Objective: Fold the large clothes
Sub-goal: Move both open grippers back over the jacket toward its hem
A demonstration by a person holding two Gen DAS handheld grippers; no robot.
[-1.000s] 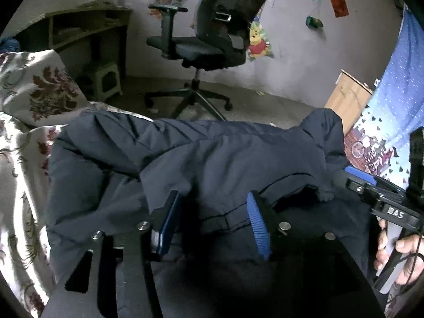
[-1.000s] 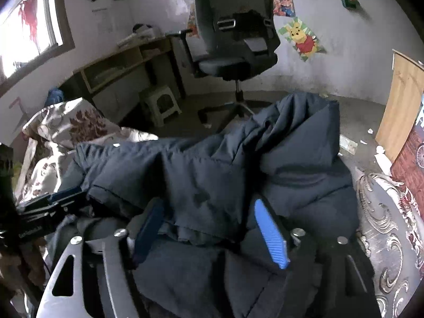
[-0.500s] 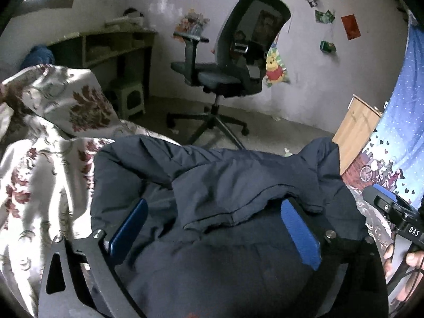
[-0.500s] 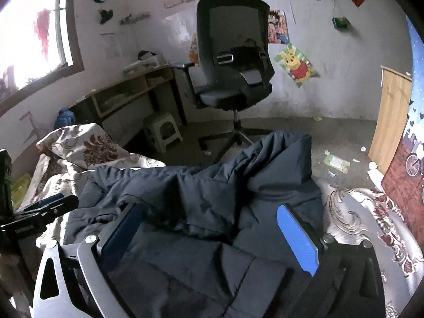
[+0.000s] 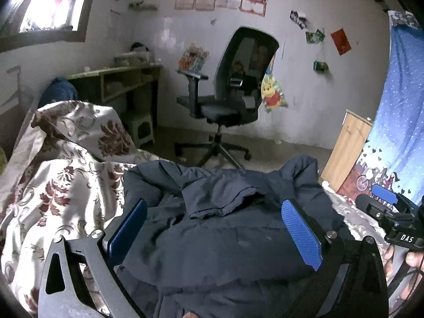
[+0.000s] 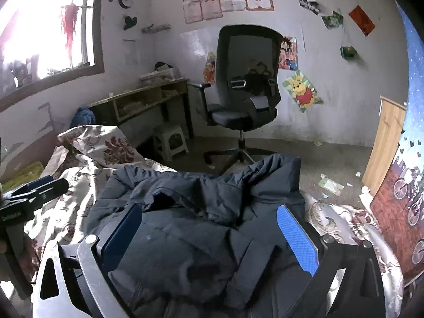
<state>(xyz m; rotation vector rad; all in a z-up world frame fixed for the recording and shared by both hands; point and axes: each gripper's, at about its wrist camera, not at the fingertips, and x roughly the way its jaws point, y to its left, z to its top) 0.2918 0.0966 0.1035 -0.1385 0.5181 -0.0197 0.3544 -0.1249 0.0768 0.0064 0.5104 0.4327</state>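
A dark navy padded jacket (image 5: 217, 228) lies bunched and partly folded on a flower-patterned bedspread (image 5: 53, 185). My left gripper (image 5: 214, 212) hovers above it, jaws wide open, blue pads clear of the cloth. In the right wrist view the same jacket (image 6: 201, 225) lies below my right gripper (image 6: 209, 217), which is also wide open and holds nothing. The right gripper (image 5: 384, 206) shows at the right edge of the left wrist view, in a hand. At the left edge of the right wrist view the left gripper (image 6: 34, 190) appears.
A black office chair (image 6: 243, 100) stands on the floor beyond the bed. A wooden desk (image 6: 148, 100) and a small stool (image 6: 171, 140) are to its left. A patterned pillow (image 5: 87, 127) lies at the bed's left. A wooden board (image 6: 384, 145) and blue printed cloth (image 5: 397, 132) flank the right.
Both grippers opened wide, let go of the jacket and lifted up and back from it. The jacket stays folded over on the bed.
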